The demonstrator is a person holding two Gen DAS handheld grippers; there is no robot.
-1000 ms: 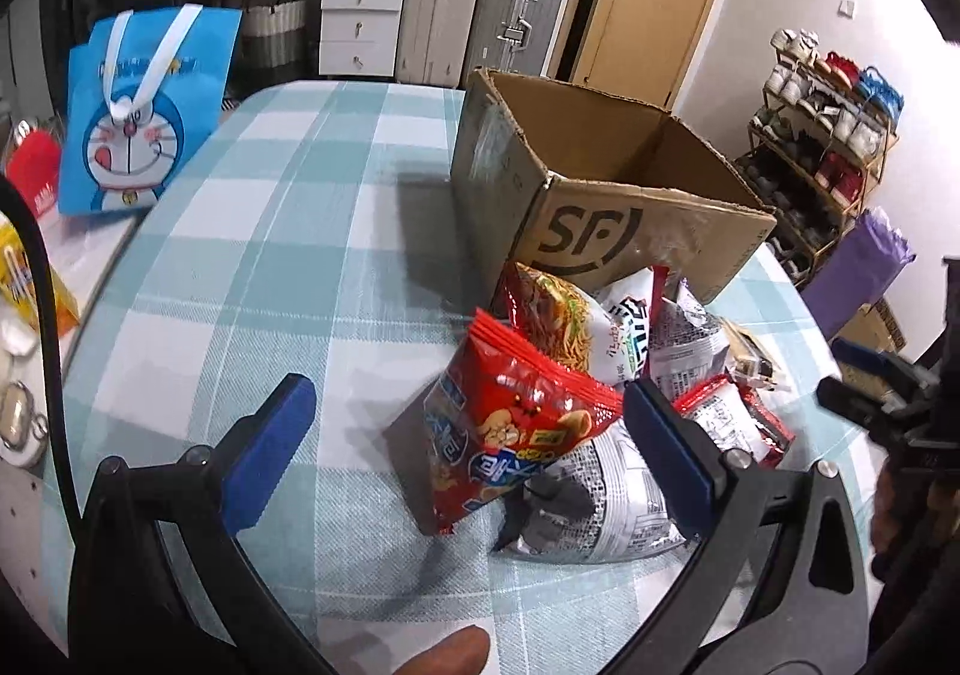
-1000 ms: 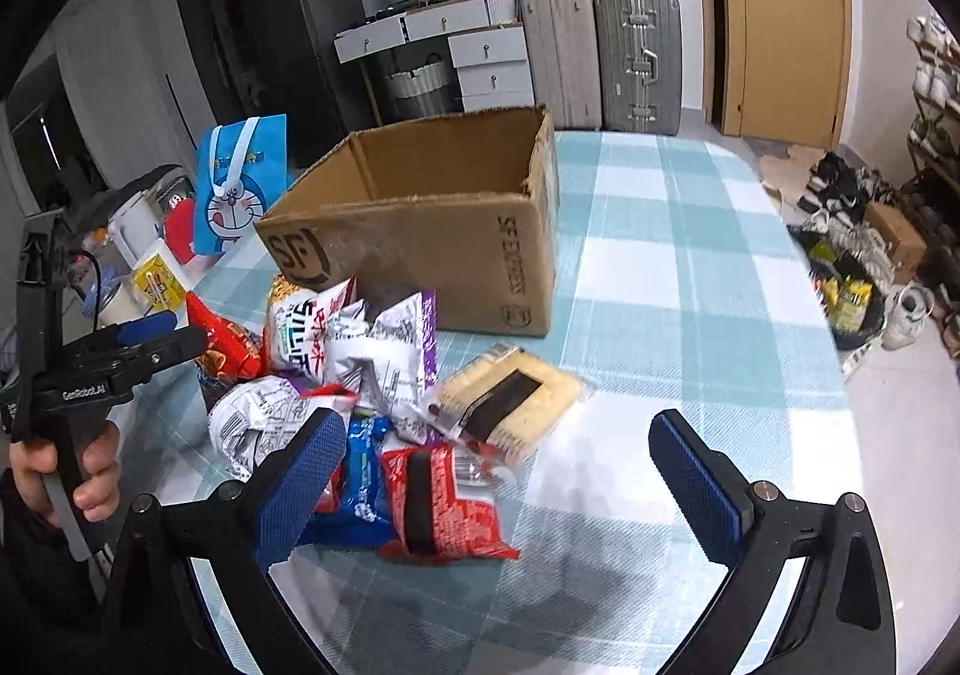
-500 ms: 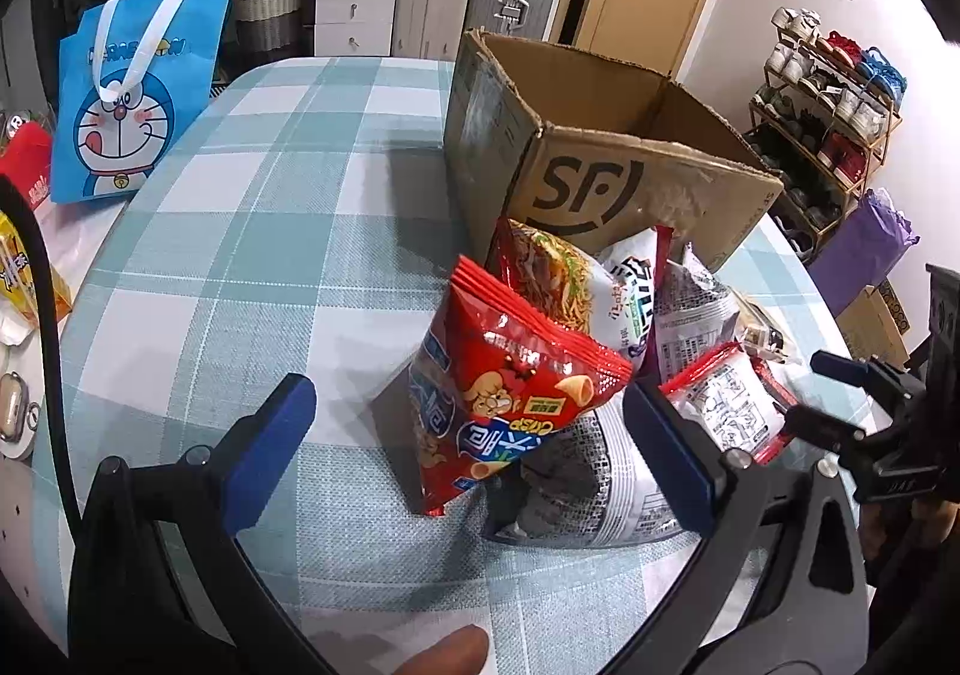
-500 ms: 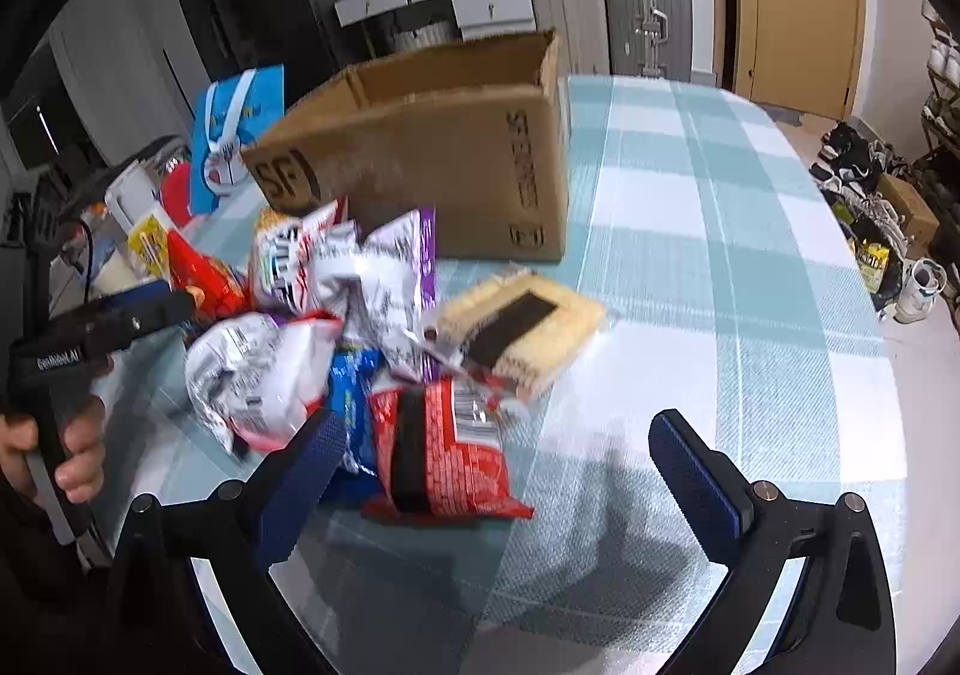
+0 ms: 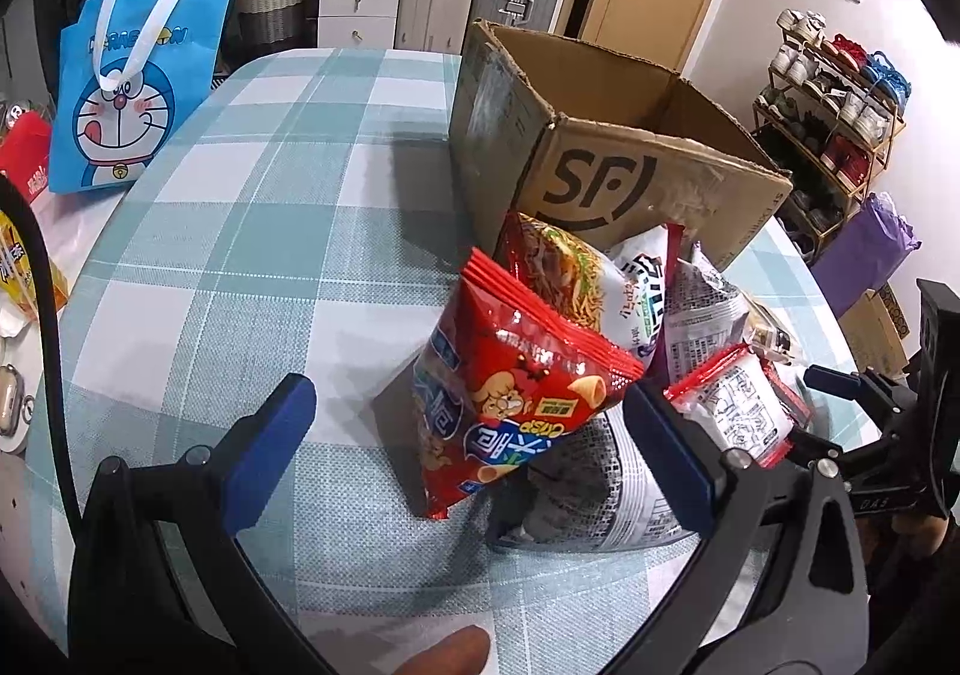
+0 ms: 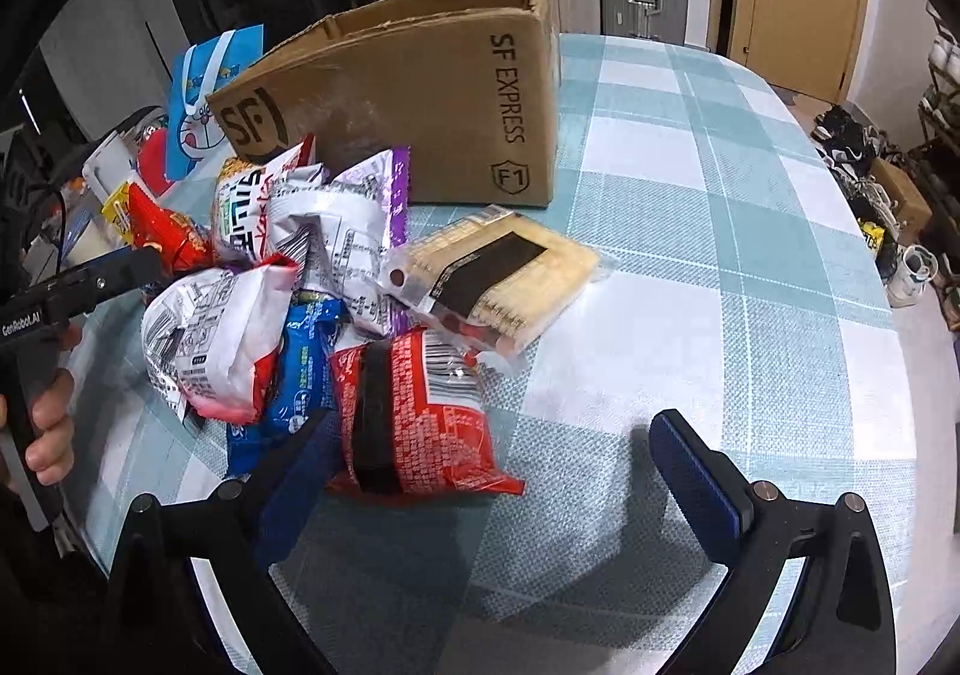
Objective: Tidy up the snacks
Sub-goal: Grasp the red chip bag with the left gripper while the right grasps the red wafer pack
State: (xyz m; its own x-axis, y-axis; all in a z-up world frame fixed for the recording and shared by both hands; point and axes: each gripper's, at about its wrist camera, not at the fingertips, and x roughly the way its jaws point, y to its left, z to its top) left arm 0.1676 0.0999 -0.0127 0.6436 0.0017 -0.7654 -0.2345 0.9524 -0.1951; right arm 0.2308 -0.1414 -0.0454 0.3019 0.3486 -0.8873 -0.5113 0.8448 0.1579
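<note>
My left gripper [image 5: 474, 447] is spread wide, holding nothing, with the red chip bag [image 5: 510, 399] between its fingers beside the cardboard box [image 5: 600, 177]. My right gripper [image 6: 510, 459] also gapes wide and empty, at the red snack packet [image 6: 414, 417] in front of that box.

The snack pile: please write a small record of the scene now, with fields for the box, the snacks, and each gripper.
surface: table with checked cloth
box: cardboard box, open top, upright, behind the pile
snacks: heap of bags in front of the box
nearest left gripper: red snack bag, leaning on the heap
nearest right gripper: red packet, lying flat
left gripper: open, holding nothing
right gripper: open, holding nothing
</note>
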